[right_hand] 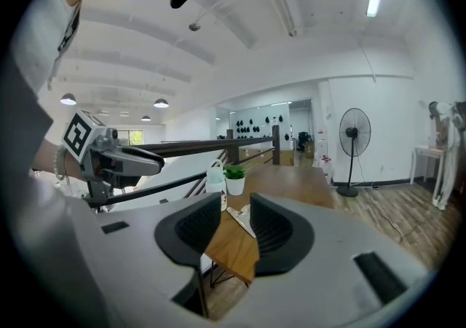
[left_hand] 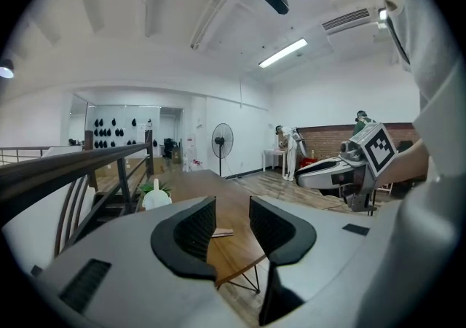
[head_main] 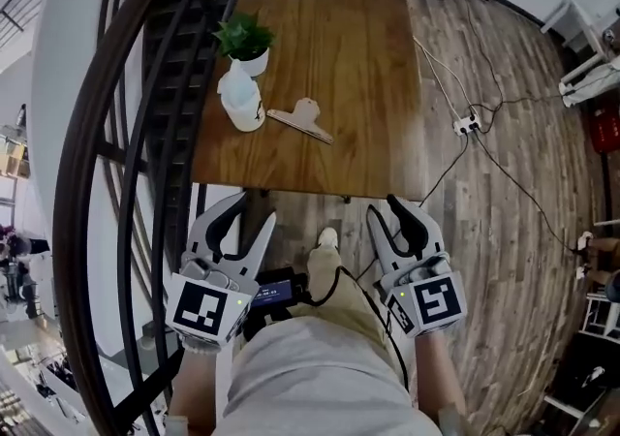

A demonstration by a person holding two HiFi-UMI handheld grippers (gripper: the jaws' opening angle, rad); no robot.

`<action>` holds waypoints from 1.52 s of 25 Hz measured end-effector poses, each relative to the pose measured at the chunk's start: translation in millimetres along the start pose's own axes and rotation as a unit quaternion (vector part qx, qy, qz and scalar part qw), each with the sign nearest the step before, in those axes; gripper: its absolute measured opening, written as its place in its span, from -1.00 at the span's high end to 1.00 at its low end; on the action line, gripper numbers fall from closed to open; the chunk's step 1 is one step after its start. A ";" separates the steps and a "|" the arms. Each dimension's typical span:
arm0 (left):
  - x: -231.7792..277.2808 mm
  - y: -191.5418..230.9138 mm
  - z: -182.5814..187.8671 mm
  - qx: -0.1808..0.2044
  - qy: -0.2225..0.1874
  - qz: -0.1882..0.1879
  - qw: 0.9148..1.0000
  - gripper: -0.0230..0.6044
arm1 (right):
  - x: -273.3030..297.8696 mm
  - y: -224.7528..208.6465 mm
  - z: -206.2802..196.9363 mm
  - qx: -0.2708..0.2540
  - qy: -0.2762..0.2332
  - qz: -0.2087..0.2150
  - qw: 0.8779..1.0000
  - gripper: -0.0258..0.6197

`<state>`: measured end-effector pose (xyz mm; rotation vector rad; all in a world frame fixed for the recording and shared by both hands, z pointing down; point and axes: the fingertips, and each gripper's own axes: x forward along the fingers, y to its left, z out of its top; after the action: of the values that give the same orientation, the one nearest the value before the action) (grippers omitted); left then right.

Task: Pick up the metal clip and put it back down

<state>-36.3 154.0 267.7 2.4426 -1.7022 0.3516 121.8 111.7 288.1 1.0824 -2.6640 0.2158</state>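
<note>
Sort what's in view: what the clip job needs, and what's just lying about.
Job: metal clip, the wooden table it lies on, left gripper and right gripper, both jaws open and empty.
Lying about: potted plant, white bottle, power strip on the floor.

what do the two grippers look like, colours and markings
Both the left gripper and right gripper are pale grey with black ribbed pads, each carrying a cube with black-and-white square markers. A black cable loops by the right one.

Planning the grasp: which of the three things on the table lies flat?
The metal clip, lying flat just right of the white bottle; the bottle and the potted plant both stand upright.
</note>
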 end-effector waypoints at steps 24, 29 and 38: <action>120.6 31.5 32.5 -0.019 0.022 0.045 0.999 0.46 | 105.0 -74.1 8.1 0.004 0.031 0.111 0.993 0.54; 131.0 45.5 19.7 -0.024 0.031 0.038 0.998 0.46 | 120.5 -69.7 0.3 0.007 0.050 0.113 0.992 0.54; 147.6 62.6 -16.5 -0.061 0.063 0.020 0.996 0.46 | 157.3 -68.7 -22.3 0.012 0.081 0.111 0.990 0.54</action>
<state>-47.8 2.9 322.7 2.2543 -1.6702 0.3859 65.5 -36.3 358.0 0.7373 -2.6357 0.3616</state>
